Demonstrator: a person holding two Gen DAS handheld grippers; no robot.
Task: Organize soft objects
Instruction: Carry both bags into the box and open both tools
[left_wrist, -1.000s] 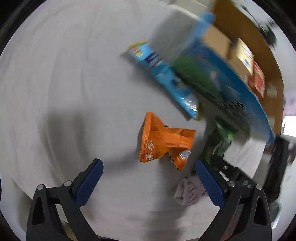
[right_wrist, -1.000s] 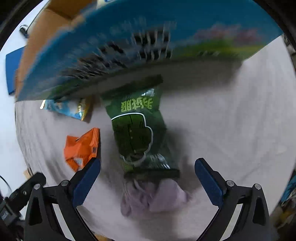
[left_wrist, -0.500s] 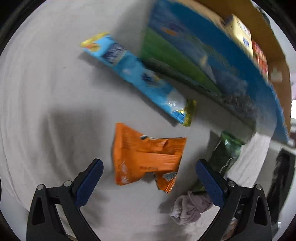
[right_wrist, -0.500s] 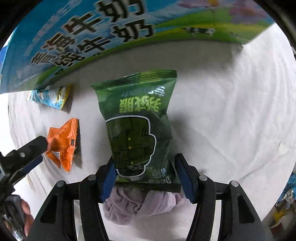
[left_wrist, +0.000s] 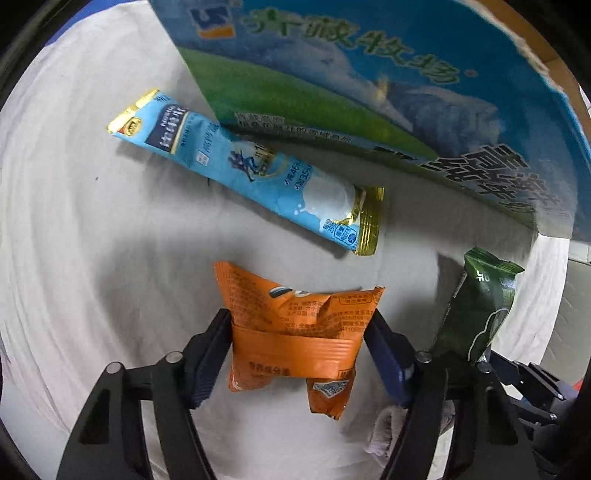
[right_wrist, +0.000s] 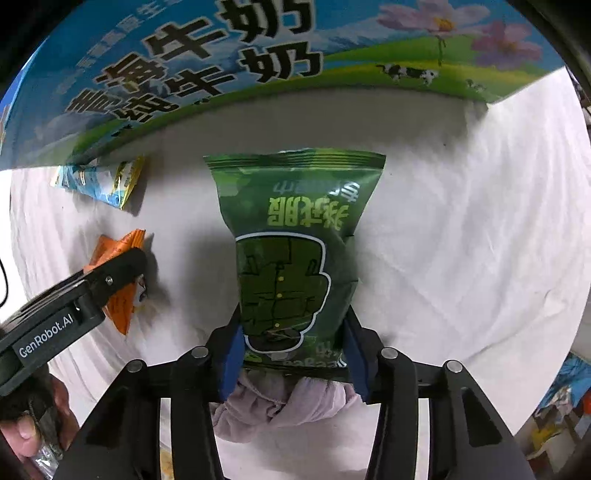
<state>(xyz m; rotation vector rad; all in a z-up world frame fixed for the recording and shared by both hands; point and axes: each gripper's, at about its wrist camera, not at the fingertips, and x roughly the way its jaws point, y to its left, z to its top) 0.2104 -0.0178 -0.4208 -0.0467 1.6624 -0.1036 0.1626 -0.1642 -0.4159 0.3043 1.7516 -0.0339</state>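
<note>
- The left gripper (left_wrist: 297, 341) points down at the white cloth (left_wrist: 92, 240); its jaws are closing, with the orange snack packet (left_wrist: 291, 332) between them, and both blue pads lie against the packet's sides.
- The orange packet is crumpled, a folded band across its middle and a small corner hanging toward the camera; it lies on the cloth.
- Just beyond it lies a long light-blue sachet (left_wrist: 255, 173) with gold ends, set slantwise, its upper end beside the foot of the big milk carton box (left_wrist: 369, 85).
- The box, printed blue and green with large characters, stands along the far edge of both views.
- To the right in the left wrist view, the green snack bag (left_wrist: 476, 306) stands up off the cloth, with part of the other tool below it.
- The right gripper (right_wrist: 293, 354) is also closing, with the green snack bag (right_wrist: 295, 258) between its jaws; the pads press the bag's lower edges, and the bag bulges slightly above them.
- A pale lilac cloth bundle (right_wrist: 280, 406) lies bunched under the bag, near the right jaws' base.
- In the right wrist view, the left tool's black finger (right_wrist: 122, 266) covers part of the orange packet (right_wrist: 122, 302), and the sachet's gold end (right_wrist: 122, 181) shows beyond it, close to the box (right_wrist: 221, 55).
- A hand (right_wrist: 33, 435) shows at the lower left corner of that view.
</note>
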